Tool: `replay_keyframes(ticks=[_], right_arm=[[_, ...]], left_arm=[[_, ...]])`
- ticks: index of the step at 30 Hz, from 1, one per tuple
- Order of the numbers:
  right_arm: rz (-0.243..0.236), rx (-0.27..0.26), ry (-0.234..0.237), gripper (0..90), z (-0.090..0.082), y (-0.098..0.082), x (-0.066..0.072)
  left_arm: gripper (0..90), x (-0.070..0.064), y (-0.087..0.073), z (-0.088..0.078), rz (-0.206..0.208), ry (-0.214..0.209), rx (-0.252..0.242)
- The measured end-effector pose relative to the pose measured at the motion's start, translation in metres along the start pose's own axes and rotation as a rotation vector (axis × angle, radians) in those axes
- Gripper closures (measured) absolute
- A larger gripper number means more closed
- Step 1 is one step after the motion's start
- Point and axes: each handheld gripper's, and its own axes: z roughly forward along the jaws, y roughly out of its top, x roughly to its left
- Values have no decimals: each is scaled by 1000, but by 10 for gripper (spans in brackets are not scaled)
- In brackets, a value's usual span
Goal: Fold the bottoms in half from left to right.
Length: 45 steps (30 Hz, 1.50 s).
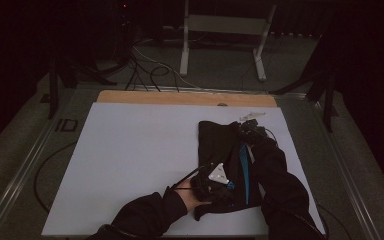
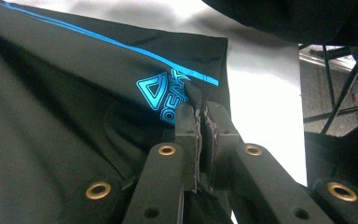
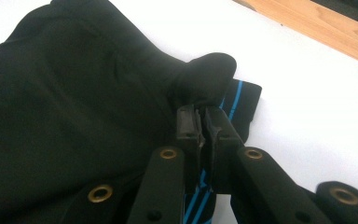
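A black garment (image 1: 217, 145) with a blue stripe (image 1: 244, 172) lies on the right part of the white board (image 1: 130, 150). My left gripper (image 1: 227, 187) is at the garment's near edge, beside its blue logo. In the left gripper view, the left gripper (image 2: 200, 111) is shut, pinching a fold of black cloth next to the logo (image 2: 163, 95). My right gripper (image 1: 246, 132) is at the garment's far right corner. There the right gripper (image 3: 200, 115) is shut on a bunched fold of cloth (image 3: 205, 79) by the blue-striped hem (image 3: 237, 100).
A wooden strip (image 1: 180, 97) borders the board's far edge. Beyond the table stand a white metal frame (image 1: 225, 30) and loose cables (image 1: 150, 70) on the floor. Dark sleeves (image 1: 280, 185) reach in from the bottom. Bare board lies to the garment's left.
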Motion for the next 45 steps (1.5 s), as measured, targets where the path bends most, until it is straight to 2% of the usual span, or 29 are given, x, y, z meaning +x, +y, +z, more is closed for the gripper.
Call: replay_keyframes(ticks=[5,9,13,16,17,18,20,21,22,23,24,25,26,27,28,30,31,32,36,38,40,45], right_arm=[[-3,-5,-14,863,-4,1,-2],[-22,-6,-28,866,-4,5,-3],[-6,-14,-5,860,-3,6,-5],[-14,-3,7,851,-2,4,-3],[-9,-1,9,834,-1,2,-3],[-2,5,10,751,0,0,-4],[7,10,12,633,-1,-2,-5],[7,10,12,633,-1,-2,-5],[20,10,17,520,-4,-2,-7],[20,10,17,520,-4,-2,-7],[27,8,14,520,-7,-2,-8],[27,8,14,495,-7,-2,-8],[45,5,28,428,-13,-2,-9],[50,1,39,391,-16,-1,-9],[49,-4,52,307,-21,-1,-9],[49,-4,52,307,-21,-1,-9],[55,-9,69,260,-23,-1,-8],[46,-6,105,136,-29,-1,-6],[46,-6,119,126,-34,-1,-3],[59,-13,136,103,-42,-4,1],[56,-28,132,103,-50,-7,5],[47,-57,121,103,-71,-18,12]], left_arm=[[852,-1,6,5,3,0,-5],[852,-2,16,10,-11,-6,-23],[842,-4,21,18,-9,-14,-28],[785,-5,20,24,-6,-46,-14],[749,-6,20,25,-9,-56,-18],[607,-6,19,25,-12,-72,-23],[472,-7,19,21,-13,-58,-39],[472,-7,18,17,-17,-52,-50],[384,-4,17,9,-36,-46,-66],[344,-4,17,9,-36,-46,-66],[344,-4,17,9,-36,-46,-66],[344,1,13,1,-53,-48,-85],[263,4,11,-3,-66,-47,-97],[220,6,8,-6,-70,-43,-101],[136,8,6,-8,-71,-37,-101],[134,11,4,-11,-77,-23,-104],[134,14,0,-16,-100,-18,-125],[113,17,-4,-20,-109,-9,-145],[38,19,-9,-25,-117,11,-169],[6,25,-18,-33,-140,31,-187],[2,27,-23,-38,-146,52,-193],[2,35,-39,-49,-169,63,-232]])
